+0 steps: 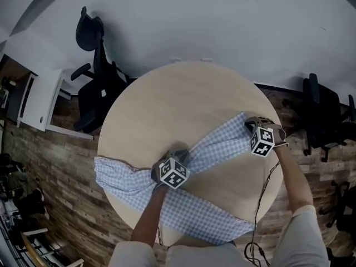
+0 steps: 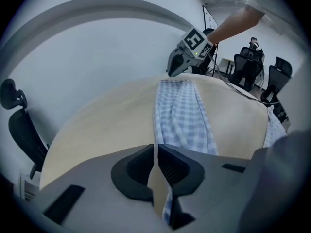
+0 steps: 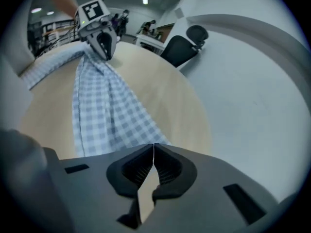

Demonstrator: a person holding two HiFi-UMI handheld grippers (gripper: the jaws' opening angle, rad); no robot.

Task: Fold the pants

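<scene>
Blue-and-white checked cloth pants (image 1: pixel 217 149) spread over round pale wooden desk (image 1: pixel 167 93). Left hand-held gripper (image 2: pixel 155 154) pinched shut on fabric near crotch; right hand-held gripper (image 3: pixel 153 152) clamped on leg end, leg stretched between. Light, limp, probably slumps unsupported; best gripped at hems, waistband.

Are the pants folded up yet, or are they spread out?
Spread out, not folded. The pants lie open across the round table, with one leg stretched between the left claw and the right claw.
</scene>
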